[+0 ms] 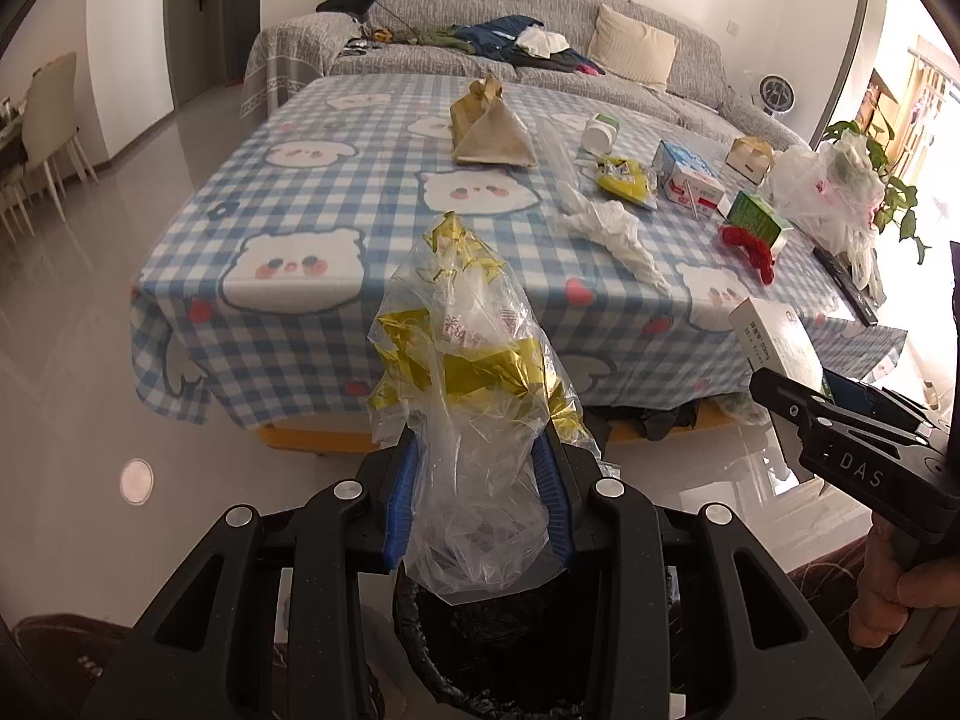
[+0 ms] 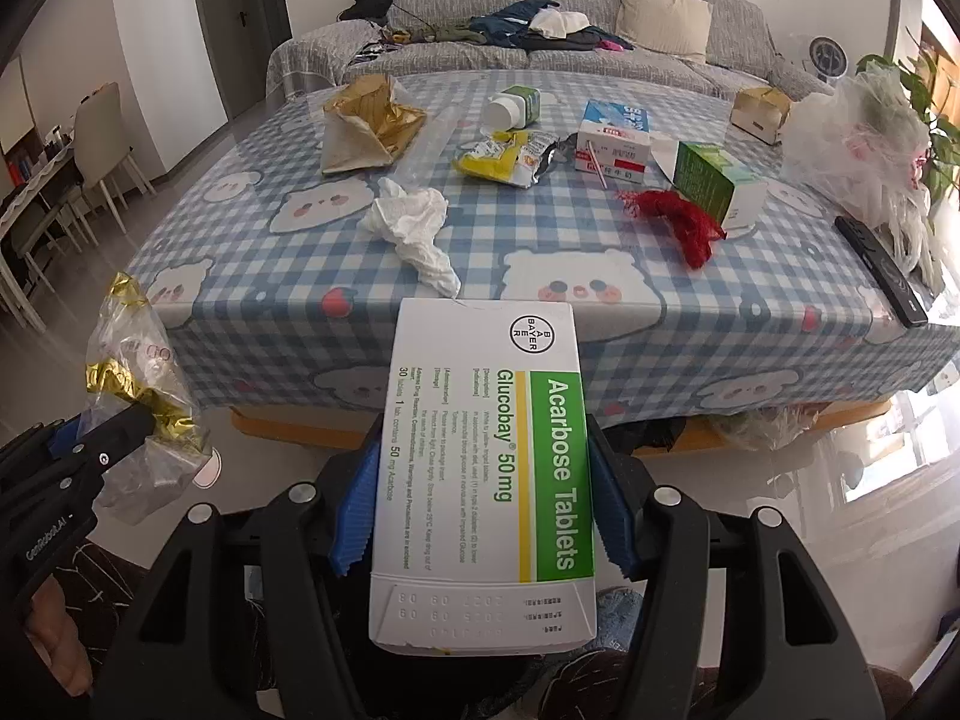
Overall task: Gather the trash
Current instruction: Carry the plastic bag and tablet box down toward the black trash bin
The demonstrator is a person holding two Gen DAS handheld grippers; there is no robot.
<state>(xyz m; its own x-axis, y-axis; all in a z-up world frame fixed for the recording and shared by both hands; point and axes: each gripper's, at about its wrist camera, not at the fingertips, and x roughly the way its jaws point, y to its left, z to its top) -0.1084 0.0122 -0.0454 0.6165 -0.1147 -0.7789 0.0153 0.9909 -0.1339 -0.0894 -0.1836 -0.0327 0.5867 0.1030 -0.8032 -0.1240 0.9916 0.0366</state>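
Observation:
My left gripper (image 1: 477, 498) is shut on a clear plastic bag with gold foil (image 1: 474, 372), held in front of the table and above a black-lined trash bin (image 1: 480, 660). It also shows at the left of the right wrist view (image 2: 138, 396). My right gripper (image 2: 480, 510) is shut on a white and green tablet box (image 2: 486, 480), also seen in the left wrist view (image 1: 777, 339). On the checked tablecloth (image 2: 540, 228) lie a crumpled tissue (image 2: 414, 222), a yellow snack wrapper (image 2: 504, 159), a brown paper bag (image 2: 366, 123), red netting (image 2: 681, 219) and cartons (image 2: 612, 141).
A white pill bottle (image 2: 513, 108), a green carton (image 2: 717, 186), a black remote (image 2: 882, 270) and a white plastic bag (image 2: 864, 144) sit on the table. A grey sofa (image 2: 540, 30) with clothes stands behind. Chairs (image 1: 48, 120) stand at the left on a glossy floor.

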